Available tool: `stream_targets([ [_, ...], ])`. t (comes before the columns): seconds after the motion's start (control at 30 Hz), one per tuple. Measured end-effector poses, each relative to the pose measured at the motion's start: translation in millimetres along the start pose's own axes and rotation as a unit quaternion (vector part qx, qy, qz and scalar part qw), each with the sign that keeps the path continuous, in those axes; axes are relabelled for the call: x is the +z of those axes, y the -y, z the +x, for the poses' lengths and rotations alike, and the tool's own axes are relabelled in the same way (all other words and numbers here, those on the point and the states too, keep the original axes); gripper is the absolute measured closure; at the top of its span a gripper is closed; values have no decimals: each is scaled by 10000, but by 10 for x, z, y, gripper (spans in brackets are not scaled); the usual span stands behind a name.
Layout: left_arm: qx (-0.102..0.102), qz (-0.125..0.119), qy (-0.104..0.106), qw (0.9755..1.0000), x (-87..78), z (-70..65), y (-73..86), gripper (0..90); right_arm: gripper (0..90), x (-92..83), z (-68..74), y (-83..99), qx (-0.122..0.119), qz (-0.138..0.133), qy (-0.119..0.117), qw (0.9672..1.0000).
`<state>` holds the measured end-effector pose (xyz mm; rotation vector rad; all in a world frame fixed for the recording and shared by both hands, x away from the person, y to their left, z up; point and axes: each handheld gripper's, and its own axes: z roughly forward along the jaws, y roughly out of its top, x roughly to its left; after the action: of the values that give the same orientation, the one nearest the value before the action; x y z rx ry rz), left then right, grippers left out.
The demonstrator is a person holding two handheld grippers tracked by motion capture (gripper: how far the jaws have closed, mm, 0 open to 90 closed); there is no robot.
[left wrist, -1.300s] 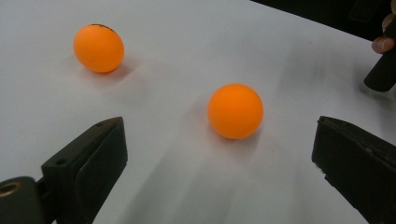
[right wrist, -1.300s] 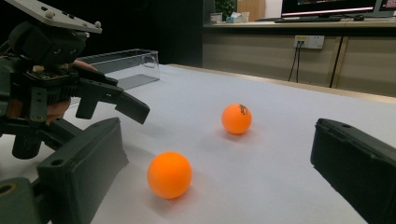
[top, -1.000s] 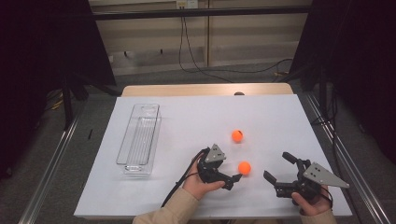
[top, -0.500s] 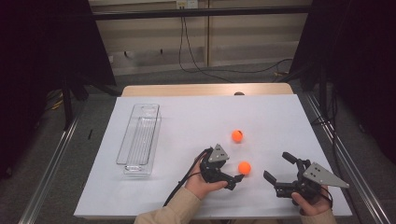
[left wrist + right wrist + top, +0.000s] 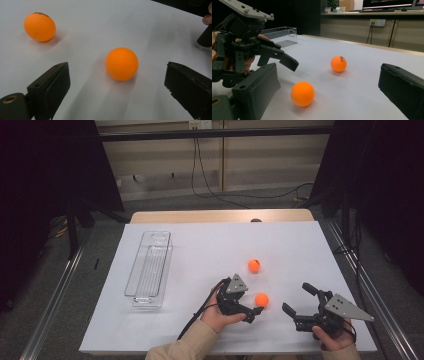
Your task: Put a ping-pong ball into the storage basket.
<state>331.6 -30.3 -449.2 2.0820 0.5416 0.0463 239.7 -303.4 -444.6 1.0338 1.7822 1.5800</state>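
Two orange balls lie on the white table. The nearer ball (image 5: pixel 261 299) (image 5: pixel 121 64) (image 5: pixel 302 93) rests on the table just ahead of my left gripper (image 5: pixel 250 302) (image 5: pixel 116 66), in line with the gap between its jaws; that gripper is open and touches nothing. The farther ball (image 5: pixel 254 265) (image 5: pixel 39 27) (image 5: pixel 338 64), with a dark print on it, sits a short way behind. My right gripper (image 5: pixel 297 298) (image 5: pixel 328 67) is open and empty at the table's front right, pointing left at both balls and at the left gripper (image 5: pixel 249 45).
A clear, empty plastic container (image 5: pixel 148 265) (image 5: pixel 279 35) stands lengthwise on the left of the table (image 5: pixel 200 245). A wooden strip runs along the far edge. Metal rails flank the table on both sides.
My left gripper has edged slightly right toward the nearer ball. The right gripper and both balls have stayed where they were.
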Motion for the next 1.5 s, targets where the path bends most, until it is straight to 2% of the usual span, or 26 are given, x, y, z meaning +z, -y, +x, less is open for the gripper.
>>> stream_targets([
  [0.7, -15, 61, 25, 10000, 62, -14, -20, 78, 25, 7, -2, 3, -1, 6, -9, 10000],
  [0.9, 55, 103, 40, 9999, 84, -25, -42, 81, 25, 7, -1, 3, -1, 6, -8, 10000],
  [1.5, 66, 182, 105, 9998, 169, -37, -75, 136, 27, 8, -4, 3, -3, 0, -9, 10000],
])
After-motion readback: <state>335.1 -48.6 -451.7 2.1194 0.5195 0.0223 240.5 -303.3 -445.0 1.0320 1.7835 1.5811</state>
